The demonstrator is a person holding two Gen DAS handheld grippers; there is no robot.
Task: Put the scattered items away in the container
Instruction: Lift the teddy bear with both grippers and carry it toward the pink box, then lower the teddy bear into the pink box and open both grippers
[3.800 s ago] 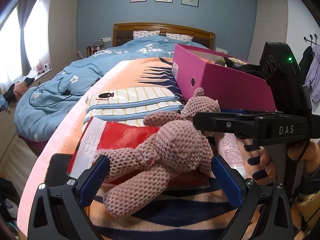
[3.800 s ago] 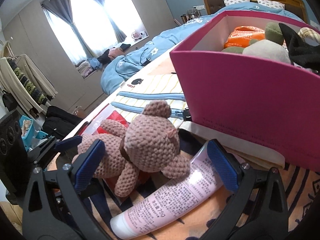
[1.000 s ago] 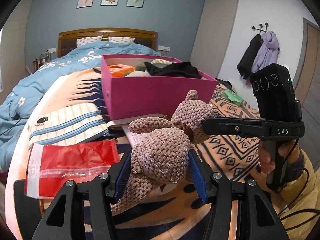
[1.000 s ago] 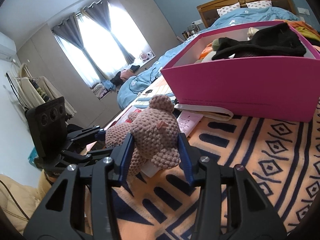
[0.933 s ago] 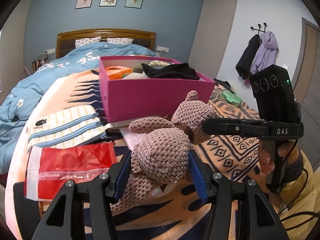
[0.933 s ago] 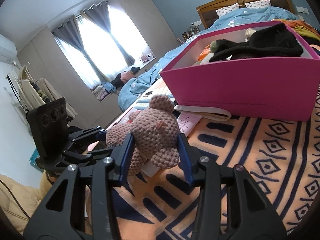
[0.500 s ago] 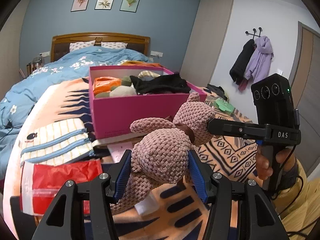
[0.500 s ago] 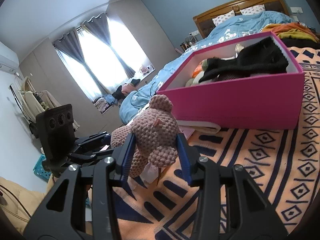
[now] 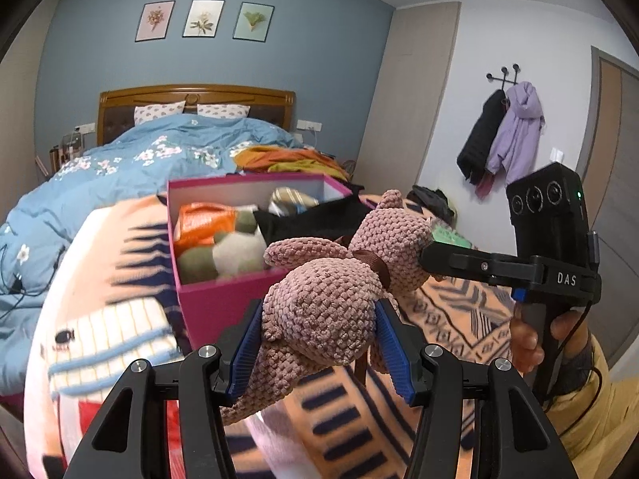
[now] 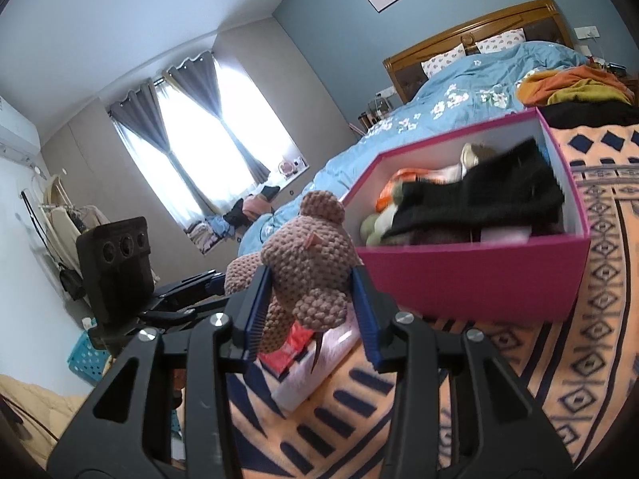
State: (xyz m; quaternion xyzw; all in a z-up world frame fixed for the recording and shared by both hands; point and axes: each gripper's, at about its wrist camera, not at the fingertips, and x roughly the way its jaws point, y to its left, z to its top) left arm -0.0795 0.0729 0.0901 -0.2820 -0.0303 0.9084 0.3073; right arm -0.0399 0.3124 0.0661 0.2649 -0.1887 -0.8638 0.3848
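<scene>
A pink crocheted teddy bear [image 9: 323,311] hangs in the air between both grippers. My left gripper [image 9: 321,347] is shut on its body. My right gripper [image 10: 311,311] is shut on its head [image 10: 309,247]. The bear is held above the patterned blanket, just in front of the magenta box [image 9: 223,303], which also shows in the right wrist view [image 10: 479,275]. The box holds a black garment [image 10: 479,195], an orange item [image 9: 199,219] and green-white plush pieces. The right gripper's fingers [image 9: 471,265] reach in from the right in the left wrist view.
A striped zip pouch [image 9: 104,335] and a red packet [image 9: 92,419] lie left of the box. A pink tube [image 10: 315,363] lies on the blanket under the bear. A blue duvet [image 9: 120,167] and a clothes pile [image 9: 287,157] lie behind the box.
Both grippers closed on the bear, lifted it off the blanket and carried it higher, toward the box; the box interior now shows from above.
</scene>
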